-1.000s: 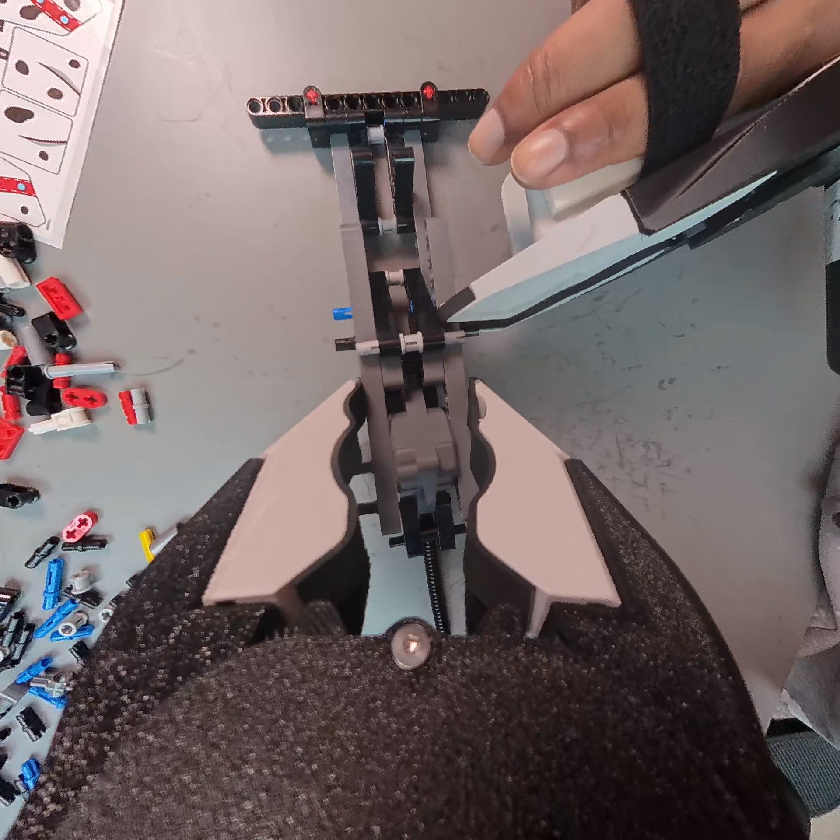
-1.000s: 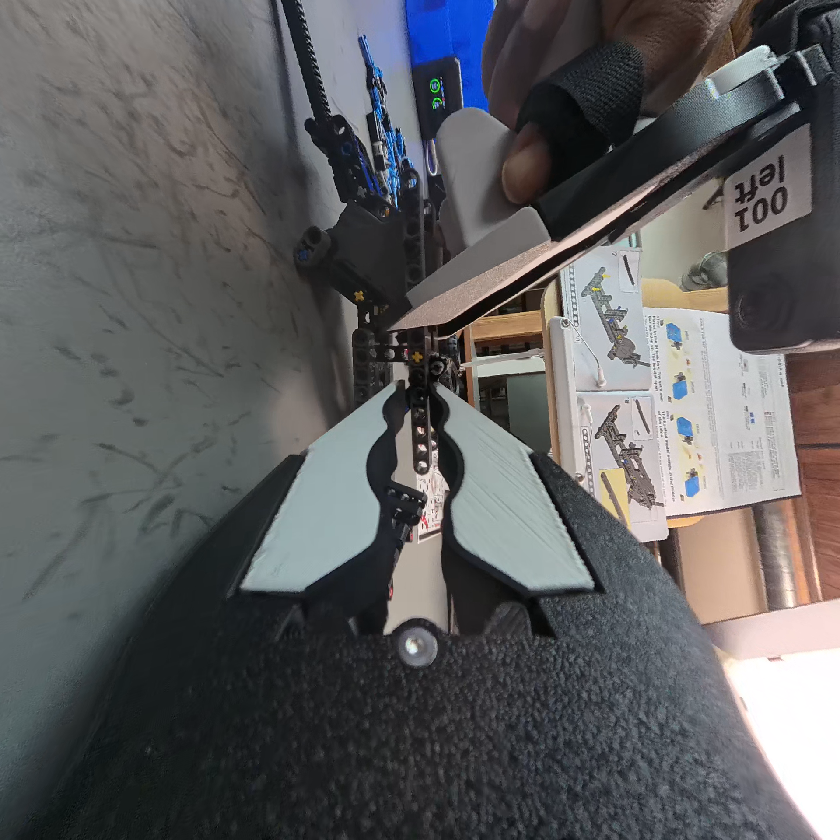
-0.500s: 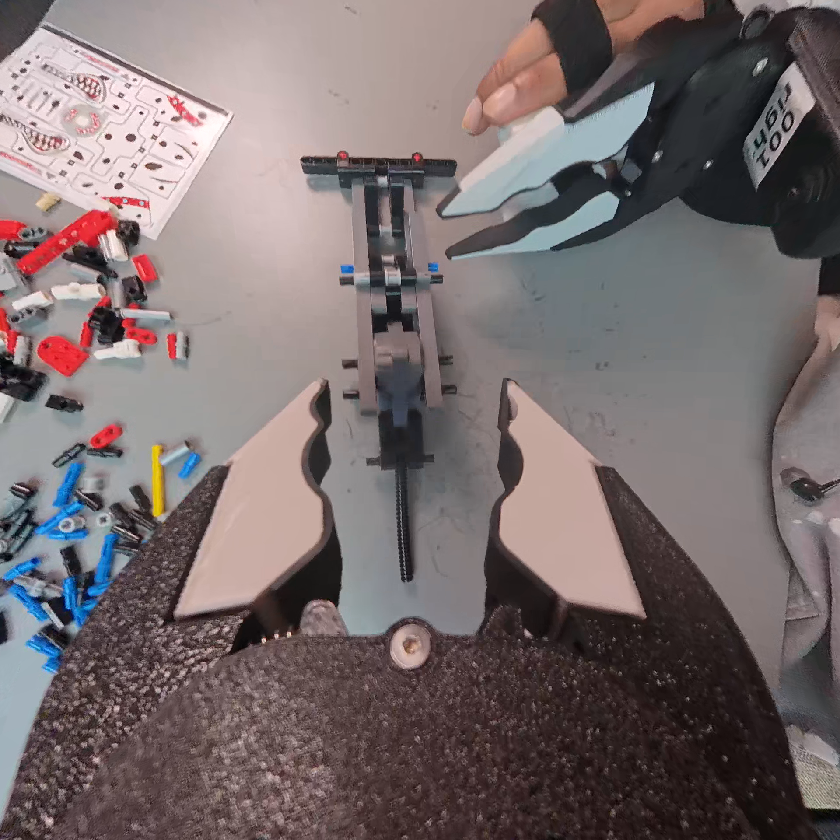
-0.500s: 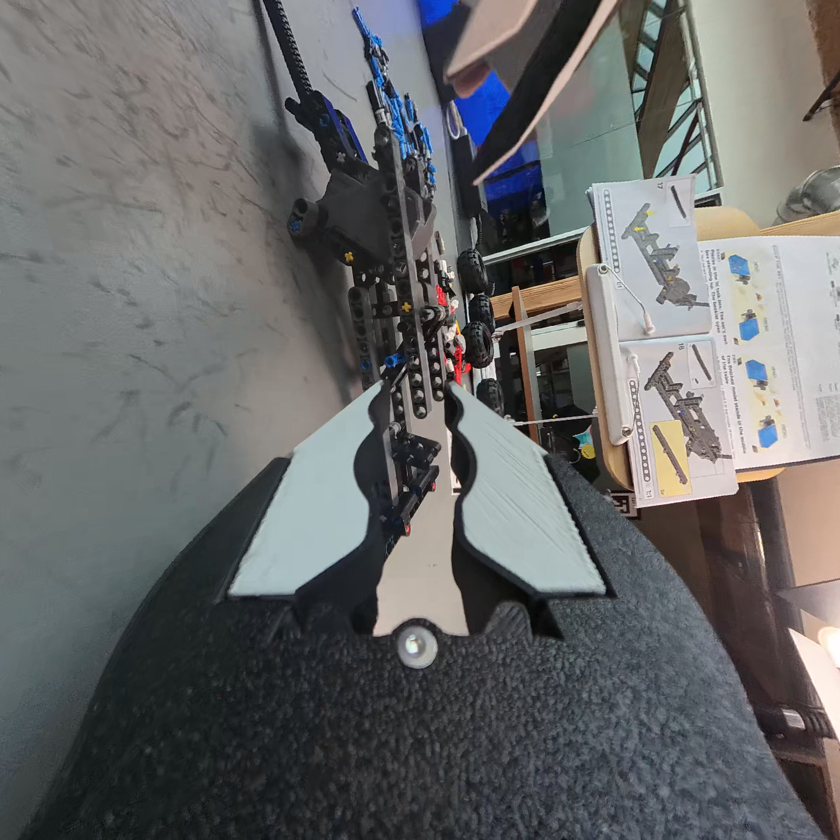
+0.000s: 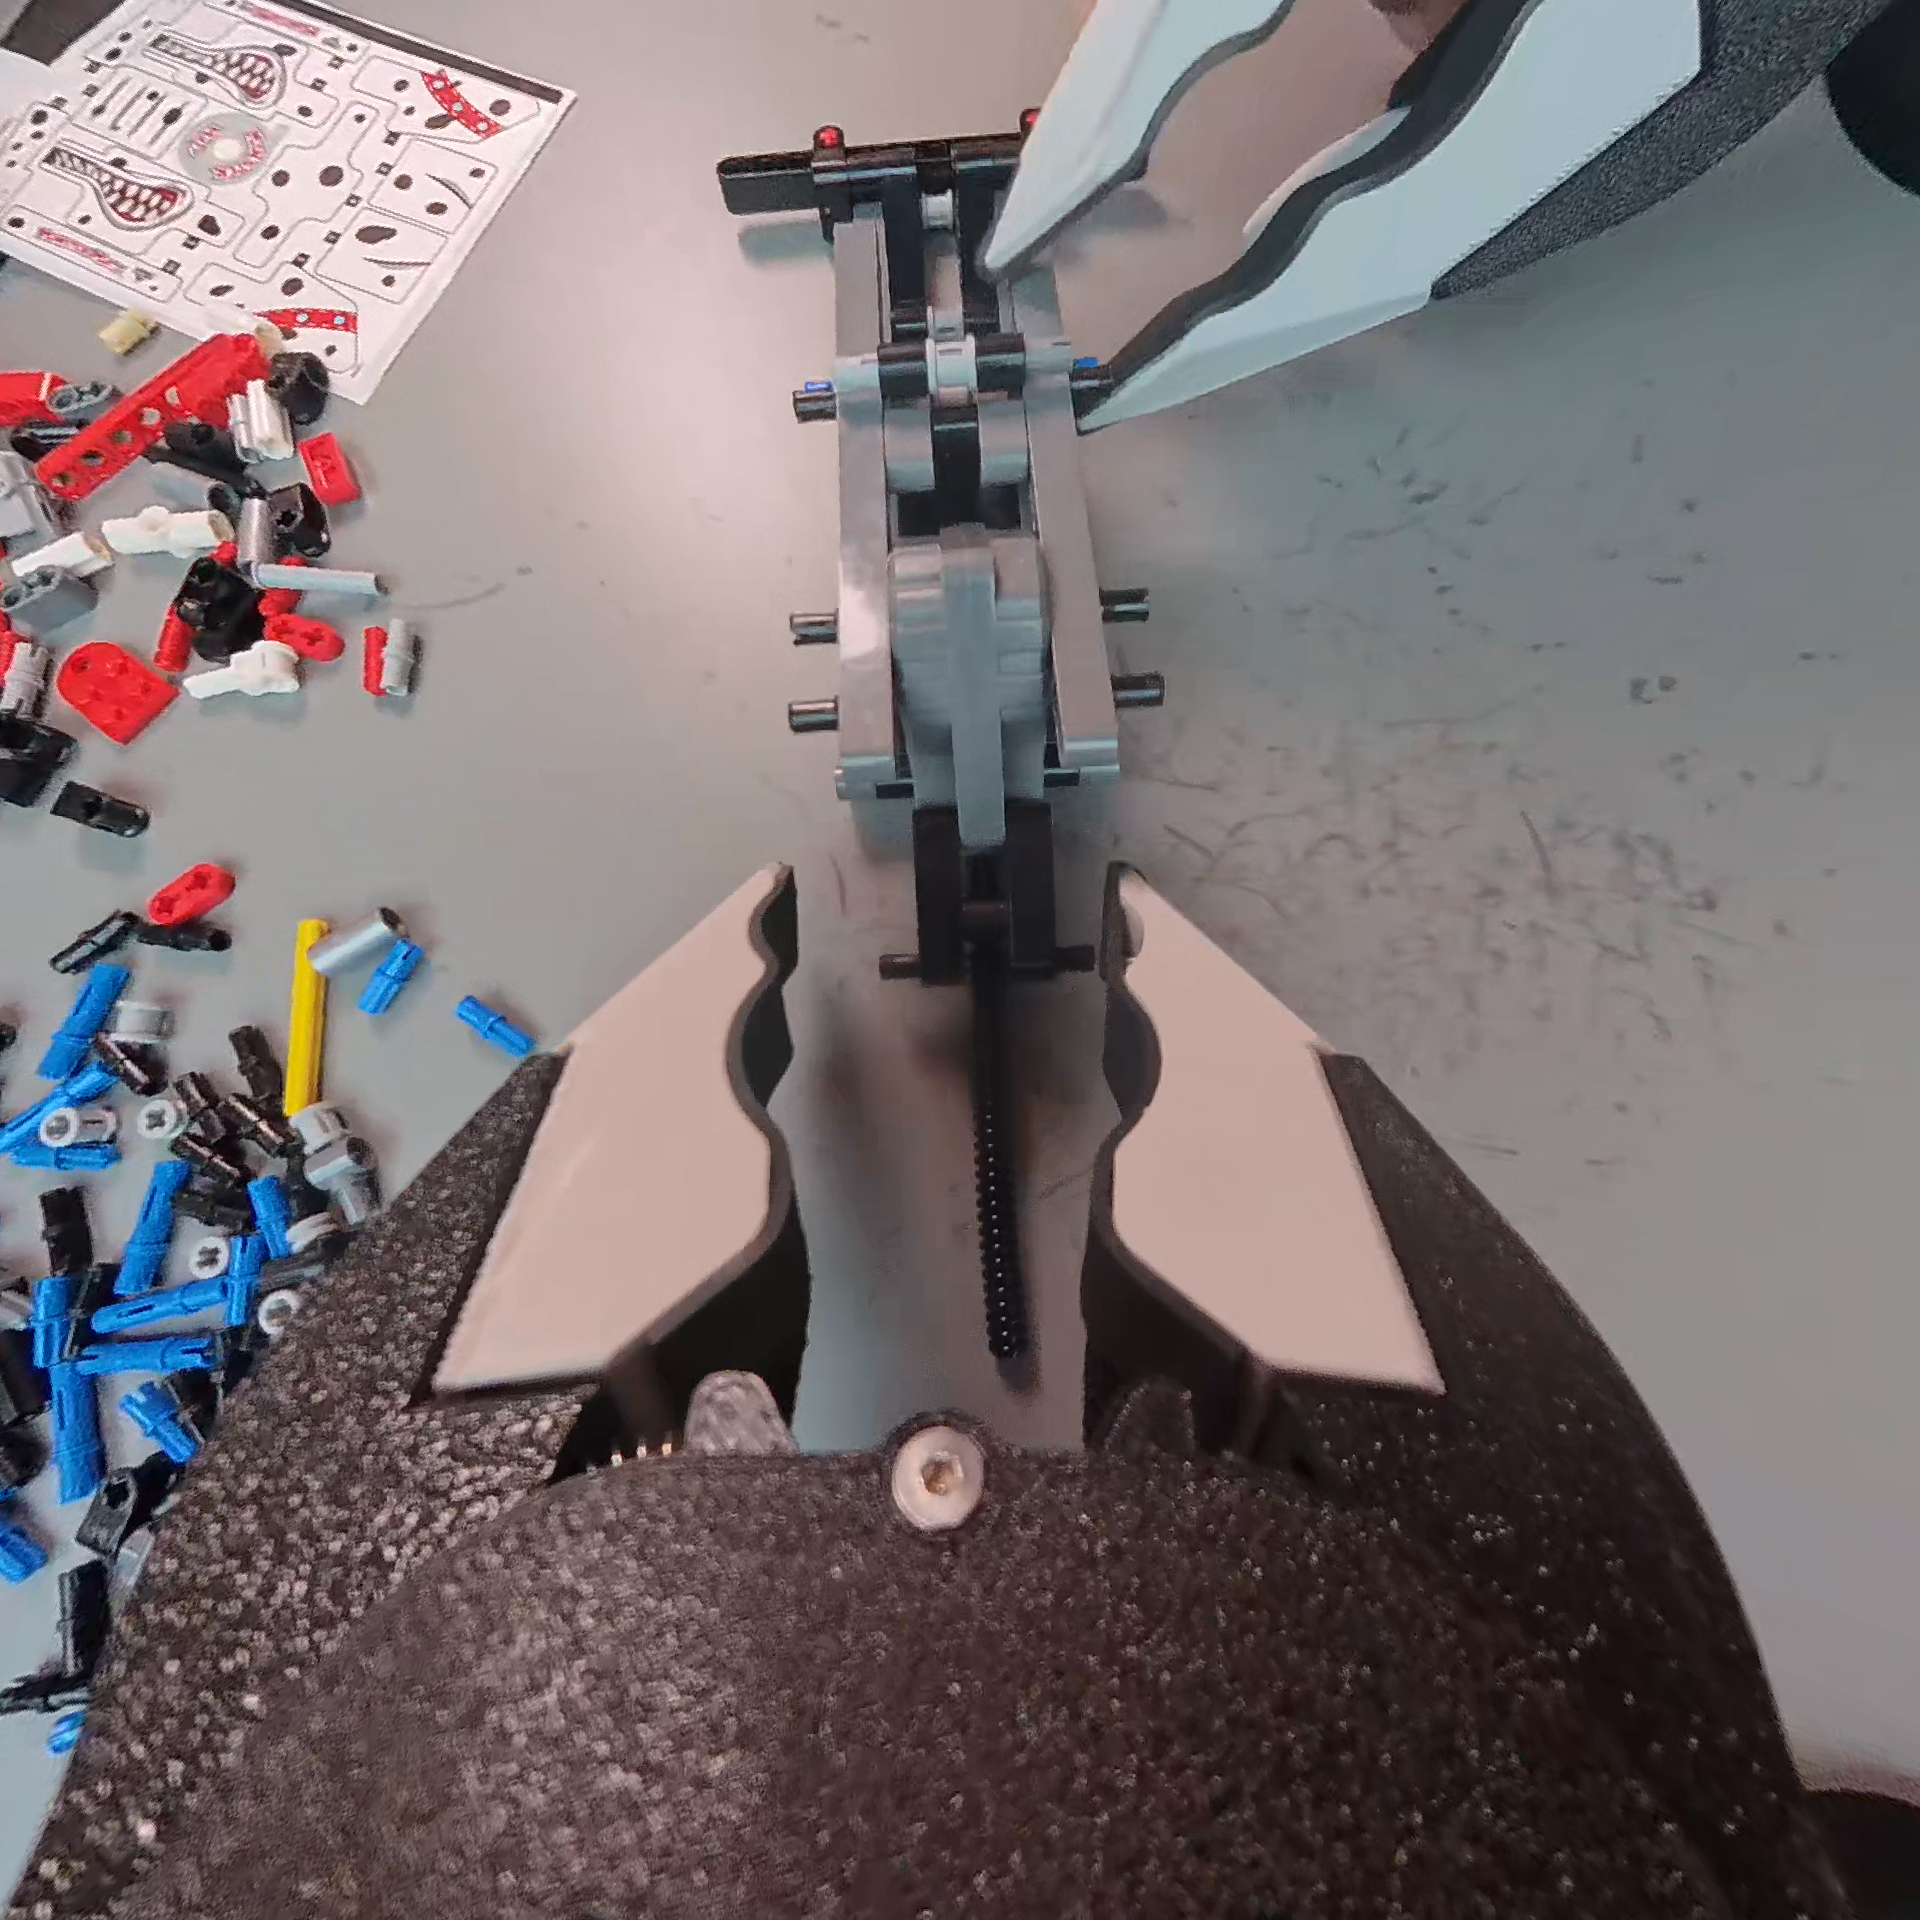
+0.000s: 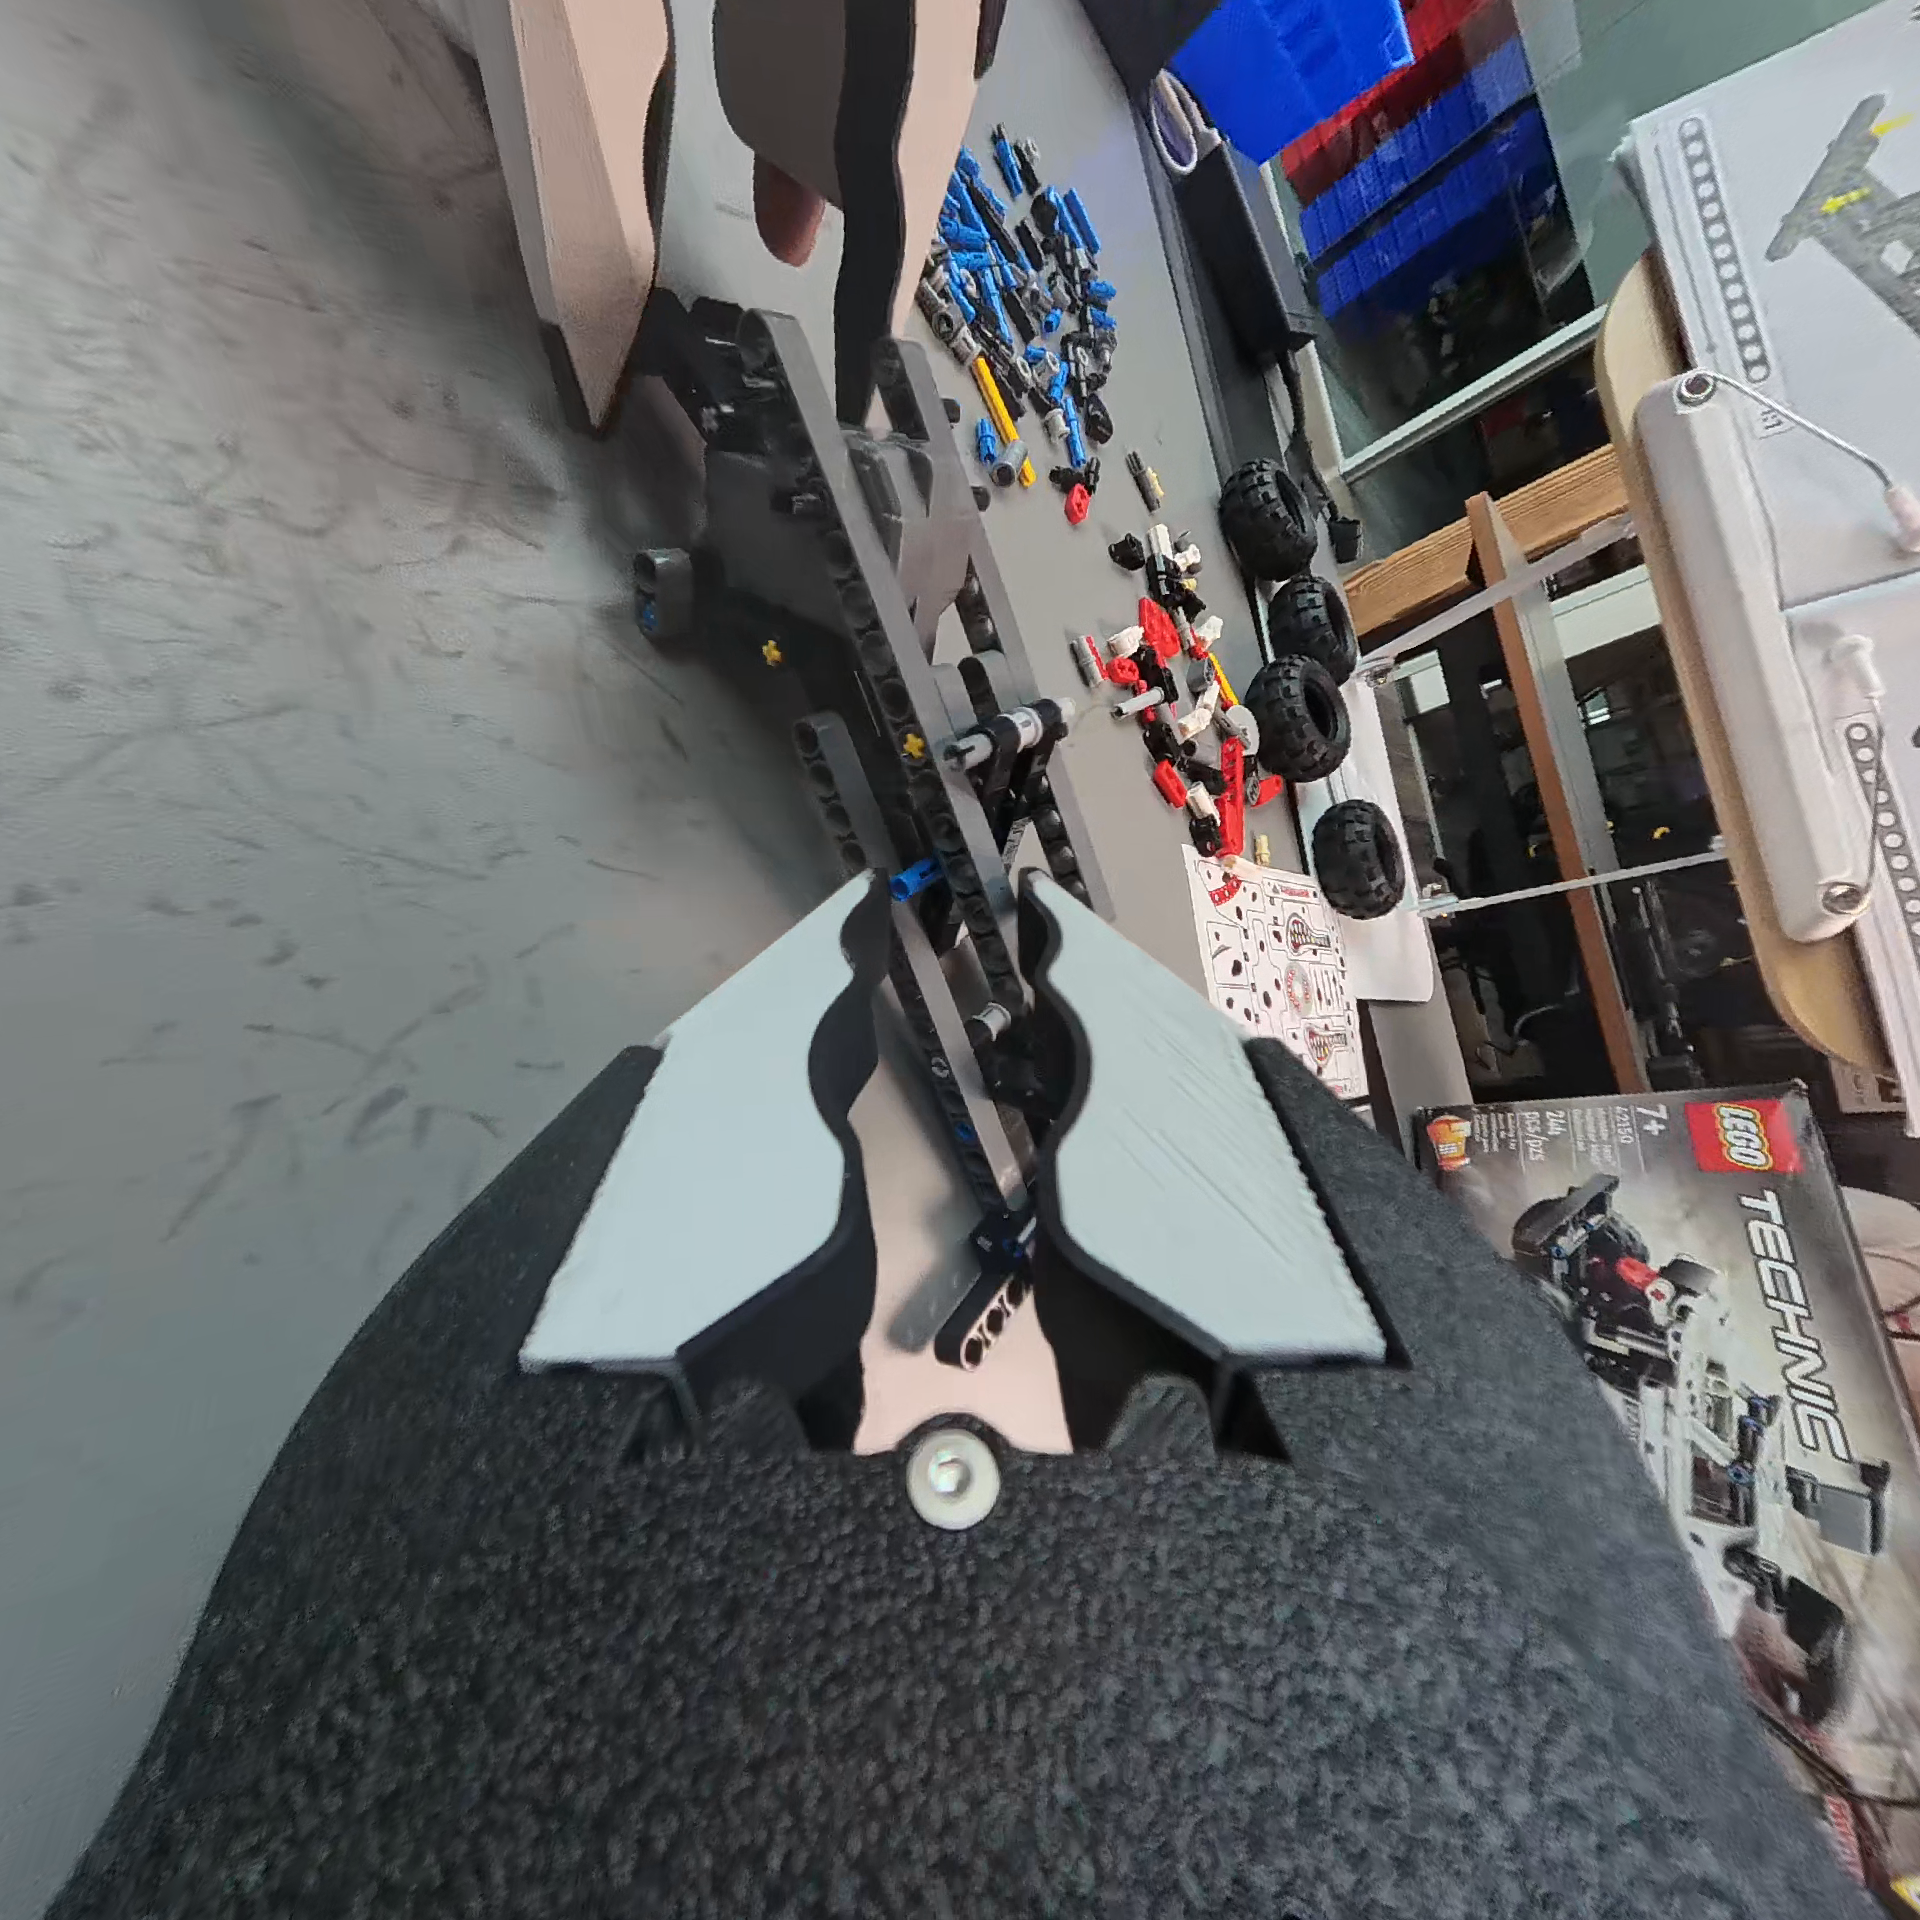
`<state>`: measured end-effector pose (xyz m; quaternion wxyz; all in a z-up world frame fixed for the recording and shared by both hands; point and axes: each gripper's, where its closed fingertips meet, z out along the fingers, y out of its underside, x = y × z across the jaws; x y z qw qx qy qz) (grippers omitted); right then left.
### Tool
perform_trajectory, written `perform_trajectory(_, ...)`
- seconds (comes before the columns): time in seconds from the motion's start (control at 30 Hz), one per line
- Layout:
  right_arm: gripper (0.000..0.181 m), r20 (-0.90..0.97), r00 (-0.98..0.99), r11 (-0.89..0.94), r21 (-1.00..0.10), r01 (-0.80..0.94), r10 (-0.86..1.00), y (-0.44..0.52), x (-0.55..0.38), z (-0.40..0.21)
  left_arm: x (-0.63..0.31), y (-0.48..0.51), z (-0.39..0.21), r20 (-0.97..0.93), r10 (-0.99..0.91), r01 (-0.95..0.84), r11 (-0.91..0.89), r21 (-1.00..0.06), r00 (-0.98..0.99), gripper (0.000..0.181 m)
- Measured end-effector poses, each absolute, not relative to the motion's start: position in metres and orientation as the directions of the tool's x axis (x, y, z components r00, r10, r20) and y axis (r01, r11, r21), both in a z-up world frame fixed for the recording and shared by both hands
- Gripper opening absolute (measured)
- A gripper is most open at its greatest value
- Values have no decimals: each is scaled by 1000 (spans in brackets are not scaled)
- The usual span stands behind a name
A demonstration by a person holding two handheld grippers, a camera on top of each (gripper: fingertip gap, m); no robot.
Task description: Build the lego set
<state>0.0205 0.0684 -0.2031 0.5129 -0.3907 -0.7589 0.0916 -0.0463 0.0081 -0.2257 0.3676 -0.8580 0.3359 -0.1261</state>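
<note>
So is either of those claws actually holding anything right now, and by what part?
The left gripper is open, holding nothing. The right gripper has its fingers straddling the lego chassis at its crossbeam end, but whether they clamp it cannot be told.

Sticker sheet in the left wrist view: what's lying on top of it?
A black connector and the end of a red beam overlap the lower edge of the sticker sheet; the rest is bare. Its top-left corner runs out of frame, unseen.

A scuffed grey table [image 5: 1455, 727] is seen, on which a long lego frame [image 5: 971, 644], loose pieces [image 5: 156, 1195], a sticker sheet [image 5: 260, 177] and four tyres [image 6: 1299, 717] are laid.
</note>
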Motion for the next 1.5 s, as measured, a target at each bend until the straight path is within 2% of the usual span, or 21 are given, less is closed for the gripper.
perform_trajectory(0.07, 22, 711, -138, 671, -554, 493, 689, 68, 20, -204, -50, 6, -226, -44, -673, -485, -484, -729, 738, 49)
perform_trajectory(0.17, 21, 706, -148, 670, -553, 496, 692, 63, 20, -204, -61, 5, -225, -95, -658, -494, -455, -741, 747, 47)
perform_trajectory(0.33, 17, 751, -169, 711, -489, 505, 638, 49, 23, -202, -81, 7, -219, -154, -598, -485, -444, -753, 787, 46)
perform_trajectory(0.4, 15, 730, -173, 704, -523, 481, 661, 40, 23, -198, -89, 8, -218, -190, -568, -495, -448, -745, 801, 45)
perform_trajectory(0.6, 35, 465, -105, 461, -772, 439, 879, 47, 28, -178, -87, 3, -212, -174, -582, -488, -441, -753, 794, 49)
perform_trajectory(0.7, 54, 348, -141, 370, -779, 506, 927, 57, 30, -188, -82, -5, -218, -125, -625, -498, -469, -730, 771, 59)
perform_trajectory(0.8, 64, 252, -229, 339, -746, 573, 940, 58, 25, -197, -90, -4, -231, -137, -630, -541, -510, -669, 764, 61)
perform_trajectory(0.9, 60, 145, -307, 312, -724, 615, 941, 54, 19, -202, -86, -2, -236, -69, -640, -512, -540, -668, 765, 48)
perform_trajectory(1.0, 42, 107, -354, 322, -703, 633, 929, 50, 14, -206, -86, -2, -236, -78, -633, -510, -538, -671, 770, 45)
perform_trajectory(1.17, 41, 113, -364, 331, -708, 623, 925, 45, 21, -207, -86, -4, -235, -120, -621, -512, -505, -695, 775, 41)
perform_trajectory(1.27, 41, 113, -365, 333, -709, 621, 924, 40, 32, -206, -81, -7, -234, -131, -633, -528, -492, -693, 763, 47)
perform_trajectory(1.5, 41, 102, -172, 195, -679, 708, 980, 51, 61, -207, -74, -11, -229, -130, -633, -521, -484, -703, 763, 48)
